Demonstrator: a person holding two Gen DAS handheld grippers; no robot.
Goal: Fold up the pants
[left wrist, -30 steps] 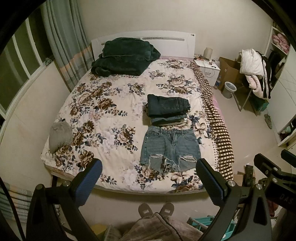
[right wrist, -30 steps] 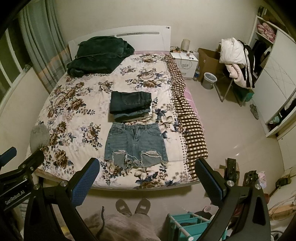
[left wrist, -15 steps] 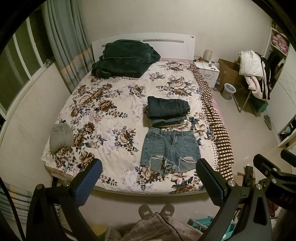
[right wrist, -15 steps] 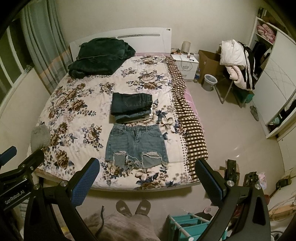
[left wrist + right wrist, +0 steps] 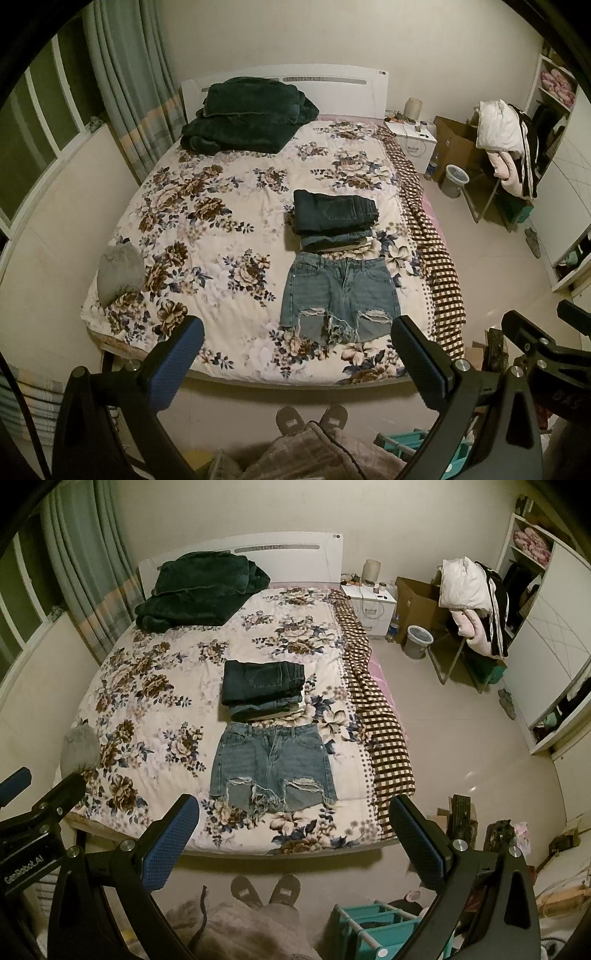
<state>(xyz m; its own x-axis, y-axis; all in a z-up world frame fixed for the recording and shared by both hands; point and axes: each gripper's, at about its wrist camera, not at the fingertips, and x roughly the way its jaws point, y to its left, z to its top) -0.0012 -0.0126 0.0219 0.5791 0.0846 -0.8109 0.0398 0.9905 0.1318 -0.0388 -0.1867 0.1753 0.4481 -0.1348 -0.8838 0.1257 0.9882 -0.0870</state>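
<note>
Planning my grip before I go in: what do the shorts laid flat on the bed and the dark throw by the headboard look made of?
The shorts: light blue denim, by the faded woven look, stitched waistband and frayed, ripped hems. The dark green throw: probably plush fleece or velvet, going by its soft sheen and thick, rounded folds.

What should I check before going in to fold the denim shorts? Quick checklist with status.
1. Denim shorts spread flat, waistband toward the headboard: ok.
2. Left gripper open and holding nothing: ok.
3. Right gripper open and holding nothing: ok.
4. Grippers at the shorts: not ok, both are held back at the foot of the bed, well short of the fabric.
5. Space around the shorts: the folded jeans stack sits right behind the waistband; whether it touches, cannot tell.
6. Hem fraying snag risk: cannot tell.
</note>
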